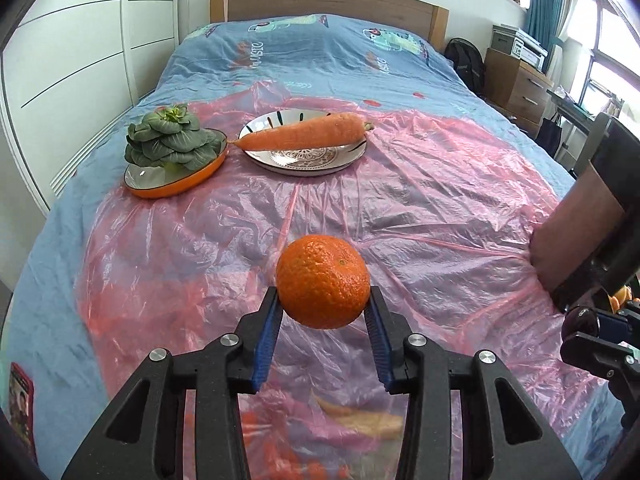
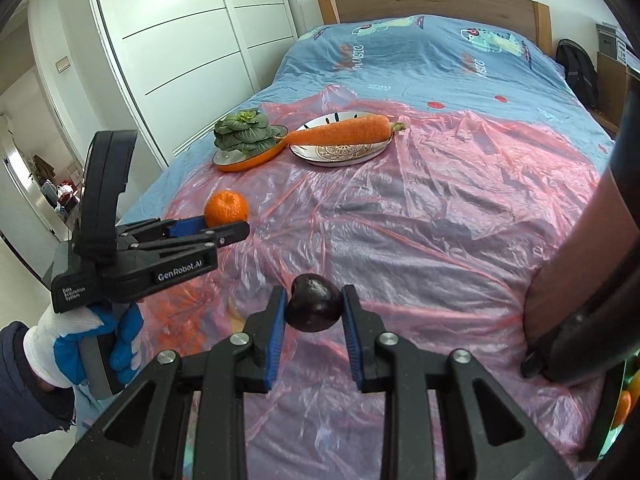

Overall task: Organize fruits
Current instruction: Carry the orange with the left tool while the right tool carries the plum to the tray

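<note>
My left gripper [image 1: 323, 298] is shut on an orange mandarin [image 1: 322, 280], held above the pink plastic sheet [image 1: 420, 208]. From the right wrist view the same left gripper [image 2: 230, 226] shows at the left with the mandarin [image 2: 225, 207] at its tips, gripped by a hand in a blue and white glove [image 2: 100, 340]. My right gripper [image 2: 314, 310] is shut on a dark purple plum [image 2: 315, 307], also lifted off the sheet. Farther up the bed a carrot [image 1: 304, 136] lies across a patterned white plate [image 1: 352, 160], and a green leafy vegetable [image 1: 168, 140] sits on an orange plate [image 1: 176, 188].
The sheet covers a blue bedspread [image 1: 320, 52] with a wooden headboard [image 1: 328, 2] behind. White wardrobe doors [image 2: 180, 40] run along the left. A brown object [image 1: 580, 232] stands at the right edge of the bed. A dresser [image 1: 516, 84] and backpack [image 1: 466, 64] sit at the far right.
</note>
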